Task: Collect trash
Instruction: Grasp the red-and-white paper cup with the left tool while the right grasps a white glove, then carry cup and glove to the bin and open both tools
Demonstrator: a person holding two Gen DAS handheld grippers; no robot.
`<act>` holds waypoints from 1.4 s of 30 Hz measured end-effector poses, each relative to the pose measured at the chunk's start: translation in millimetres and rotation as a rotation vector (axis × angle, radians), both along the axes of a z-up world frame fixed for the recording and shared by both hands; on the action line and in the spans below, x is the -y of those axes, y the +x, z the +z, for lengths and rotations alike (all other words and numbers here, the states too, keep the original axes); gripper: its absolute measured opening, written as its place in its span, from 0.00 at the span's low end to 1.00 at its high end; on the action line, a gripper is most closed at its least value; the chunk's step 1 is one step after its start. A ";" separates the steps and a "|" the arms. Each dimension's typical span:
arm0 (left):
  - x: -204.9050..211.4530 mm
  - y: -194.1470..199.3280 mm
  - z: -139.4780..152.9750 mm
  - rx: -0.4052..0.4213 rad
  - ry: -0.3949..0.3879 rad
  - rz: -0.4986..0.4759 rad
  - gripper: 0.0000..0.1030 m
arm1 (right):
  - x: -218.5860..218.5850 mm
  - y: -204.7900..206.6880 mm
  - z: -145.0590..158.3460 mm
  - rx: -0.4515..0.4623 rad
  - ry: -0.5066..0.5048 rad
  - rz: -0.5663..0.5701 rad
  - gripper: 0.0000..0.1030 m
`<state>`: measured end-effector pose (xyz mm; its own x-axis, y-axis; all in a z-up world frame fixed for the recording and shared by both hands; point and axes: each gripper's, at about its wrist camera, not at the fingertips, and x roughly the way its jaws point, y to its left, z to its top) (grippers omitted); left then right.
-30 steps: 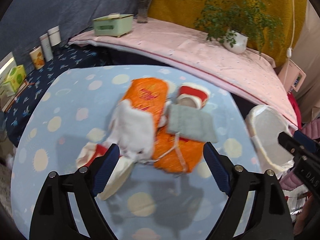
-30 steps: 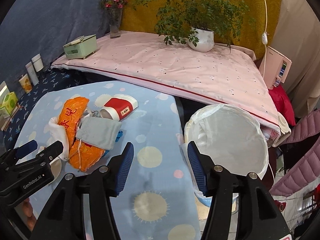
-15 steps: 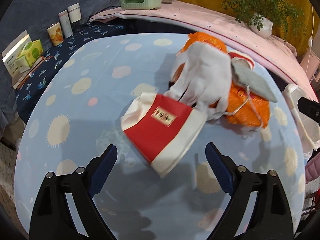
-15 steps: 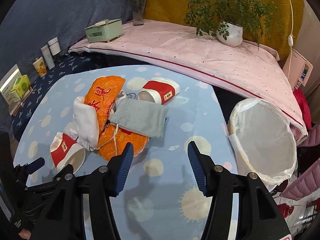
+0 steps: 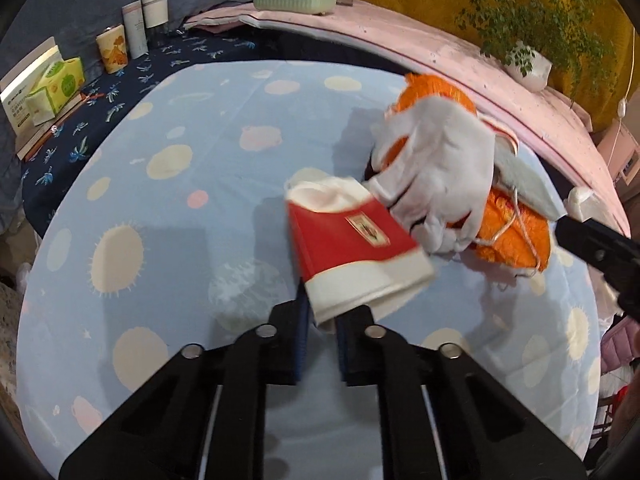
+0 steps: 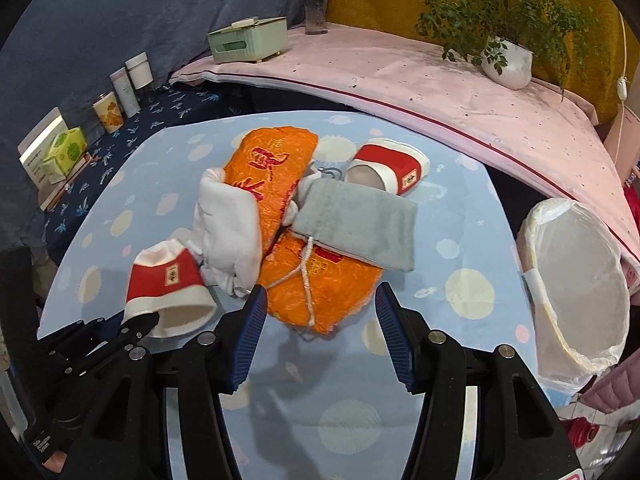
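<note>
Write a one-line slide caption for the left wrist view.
Left gripper shut on the rim of a red-and-white paper cup beside a white cloth glove.

Even, bright indoor light is seen; soft shadows are cast on the blue dotted tablecloth (image 5: 160, 208); edges are strongly curved and vignetted.
</note>
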<state>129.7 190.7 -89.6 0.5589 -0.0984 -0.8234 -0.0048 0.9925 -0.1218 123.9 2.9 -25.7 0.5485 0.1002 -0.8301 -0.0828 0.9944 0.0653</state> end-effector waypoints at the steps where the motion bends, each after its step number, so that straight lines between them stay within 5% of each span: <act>1: -3.0 0.6 4.2 0.008 -0.005 0.007 0.04 | -4.6 2.7 0.0 0.003 0.006 0.009 0.52; 12: -25.5 18.8 34.2 0.059 -0.034 0.068 0.02 | -46.0 46.1 -14.2 -0.002 0.039 0.086 0.39; 19: -26.4 31.4 56.1 0.100 -0.038 0.074 0.02 | -54.4 57.6 -23.7 -0.034 0.055 0.130 0.08; 31: 18.2 41.9 115.7 0.209 -0.069 0.008 0.02 | -14.1 34.4 56.0 0.131 0.110 0.097 0.06; 42: 123.1 46.2 172.4 0.308 -0.118 -0.181 0.02 | 101.2 13.7 125.2 0.290 0.071 -0.115 0.06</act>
<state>175.9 67.5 82.8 0.7435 -0.3025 -0.5965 0.2244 0.9530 -0.2035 137.6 -98.3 99.5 0.7724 0.0755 -0.6307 0.0048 0.9922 0.1246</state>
